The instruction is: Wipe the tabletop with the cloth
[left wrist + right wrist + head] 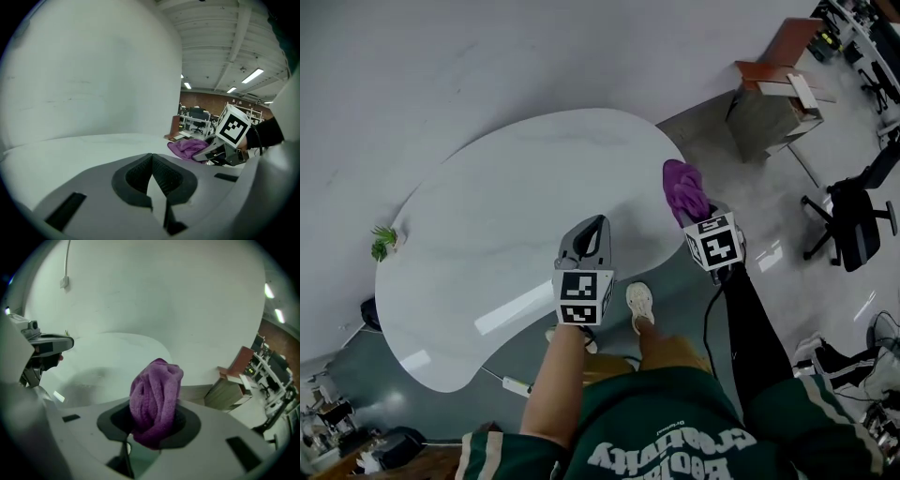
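A bunched purple cloth (683,190) is clamped in my right gripper (694,217) at the right edge of the white tabletop (516,206). In the right gripper view the cloth (155,399) bulges up out of the shut jaws. My left gripper (592,234) hovers over the table's near edge, its jaws closed together with nothing between them (152,180). From the left gripper view the cloth (187,147) and the right gripper (220,145) show at the right, over the tabletop (84,154).
A small green plant (384,242) stands at the table's far left edge. A brown-topped cabinet (776,94) and a black office chair (853,220) stand on the floor to the right. The person's shoe (640,305) is below the table's near edge.
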A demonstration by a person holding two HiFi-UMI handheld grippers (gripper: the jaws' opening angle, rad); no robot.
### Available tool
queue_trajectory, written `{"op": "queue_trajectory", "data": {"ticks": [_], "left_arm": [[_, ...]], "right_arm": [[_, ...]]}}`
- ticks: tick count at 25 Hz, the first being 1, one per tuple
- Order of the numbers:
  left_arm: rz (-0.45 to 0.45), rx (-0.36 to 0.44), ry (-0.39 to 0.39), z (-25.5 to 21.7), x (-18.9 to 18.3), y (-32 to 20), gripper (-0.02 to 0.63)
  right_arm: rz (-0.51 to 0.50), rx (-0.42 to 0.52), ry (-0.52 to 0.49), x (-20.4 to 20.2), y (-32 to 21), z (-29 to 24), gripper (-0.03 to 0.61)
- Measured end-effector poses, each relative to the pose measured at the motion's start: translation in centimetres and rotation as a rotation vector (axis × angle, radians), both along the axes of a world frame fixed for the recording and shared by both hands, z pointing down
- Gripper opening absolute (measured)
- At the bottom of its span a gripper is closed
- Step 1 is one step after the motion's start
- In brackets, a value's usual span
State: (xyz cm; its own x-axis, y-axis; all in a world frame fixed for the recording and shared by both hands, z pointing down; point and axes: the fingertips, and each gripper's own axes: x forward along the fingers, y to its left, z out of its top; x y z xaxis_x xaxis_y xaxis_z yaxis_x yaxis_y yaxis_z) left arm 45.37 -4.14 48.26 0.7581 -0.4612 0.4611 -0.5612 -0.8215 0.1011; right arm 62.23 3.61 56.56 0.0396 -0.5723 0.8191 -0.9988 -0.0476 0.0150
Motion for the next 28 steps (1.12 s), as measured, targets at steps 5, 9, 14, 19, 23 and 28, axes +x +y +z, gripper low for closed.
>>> {"op": "queue_trajectory", "data": {"ticks": [5,9,14,19,23,28], "left_arm": [[-0.077,0.001,-0.007,-0.3,-2.7,-0.8,0.000],[-0.118,0.011,-0.001,-0.9,-4.1,-1.4,0.000],[-0.140,0.023,0.003,-1.1,-5.3,-1.6,0.000],[-0.175,0.038,-0.013,-1.1,-8.3,-1.6,0.000],[-0.230,0.031,0.000,-1.3,-11.5,-1.5,0.000],[-0.271,0.054,-0.029,-1.2,-16.1,-1.6,0.000]], "right_arm": [[-0.017,-0.008,-0.001,-0.2,0.1,0.1,0.140],[-0.056,-0.016,-0.006,-1.3,-0.1,0.1,0.138],[-0.116,-0.017,-0.011,-3.7,-0.8,0.2,0.138],[-0.152,-0.022,-0.013,-6.0,-1.3,0.3,0.138],[-0.183,-0.020,-0.004,-7.7,-1.7,0.2,0.138],[-0.239,-0.035,0.024,-11.2,-2.7,0.3,0.138]]}}
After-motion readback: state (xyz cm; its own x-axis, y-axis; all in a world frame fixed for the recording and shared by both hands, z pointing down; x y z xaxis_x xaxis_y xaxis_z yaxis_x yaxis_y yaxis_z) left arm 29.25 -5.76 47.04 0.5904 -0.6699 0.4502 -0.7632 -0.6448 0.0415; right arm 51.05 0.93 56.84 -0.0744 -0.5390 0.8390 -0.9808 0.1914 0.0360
